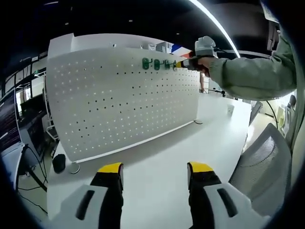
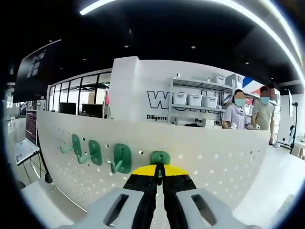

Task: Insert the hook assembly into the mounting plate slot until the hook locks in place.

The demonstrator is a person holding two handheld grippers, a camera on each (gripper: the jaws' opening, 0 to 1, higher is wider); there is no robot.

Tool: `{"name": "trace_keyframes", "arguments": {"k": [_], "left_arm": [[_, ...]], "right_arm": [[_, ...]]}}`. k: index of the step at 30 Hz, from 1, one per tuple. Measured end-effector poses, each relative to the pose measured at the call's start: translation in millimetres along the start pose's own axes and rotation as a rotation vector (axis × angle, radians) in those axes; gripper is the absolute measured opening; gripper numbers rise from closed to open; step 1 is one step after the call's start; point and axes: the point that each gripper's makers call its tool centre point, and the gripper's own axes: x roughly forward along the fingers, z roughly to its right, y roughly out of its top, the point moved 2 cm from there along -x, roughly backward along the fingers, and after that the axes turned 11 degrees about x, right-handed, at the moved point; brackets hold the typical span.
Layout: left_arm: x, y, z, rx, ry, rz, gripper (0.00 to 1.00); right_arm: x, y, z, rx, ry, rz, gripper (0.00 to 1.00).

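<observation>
A white pegboard [image 1: 119, 100] stands upright on the white table [image 1: 190, 143]. Along its top row hang green hooks [image 1: 156, 64]. In the right gripper view, three green hooks [image 2: 94, 152] sit to the left of a fourth green hook [image 2: 160, 156], whose base lies flat against the pegboard [image 2: 214, 162]. My right gripper [image 2: 160, 171] is shut on that fourth hook, yellow tips pressed close to the board. From the left gripper view, the right gripper [image 1: 183, 64] is held by a hand in a green sleeve at the board's top edge. My left gripper [image 1: 155, 169] hovers open over the table, holding nothing.
A grey mesh chair [image 1: 264, 162] stands at the table's right side. A small black object [image 1: 59, 163] lies by the board's left foot, with monitors [image 1: 9, 129] beyond. Two people [image 2: 248, 117] and shelves with bins [image 2: 193, 100] are behind the pegboard.
</observation>
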Motion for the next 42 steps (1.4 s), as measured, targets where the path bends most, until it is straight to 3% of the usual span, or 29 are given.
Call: {"name": "trace_keyframes", "arguments": {"k": [24, 30, 42], "left_arm": [[0, 0.4, -1.0, 0.0, -0.001, 0.002, 0.56], [-2, 1.4, 0.0, 0.004, 0.0, 0.004, 0.56], [-5, 10.8, 8.9, 0.027, -0.013, 0.022, 0.56]], "right_arm": [[-10, -14.0, 2, 0.018, -0.003, -0.016, 0.06], [-25, -22.9, 3, 0.016, -0.002, -0.02, 0.12], [-84, -72.8, 0, 0.046, 0.022, -0.097, 0.19]]}}
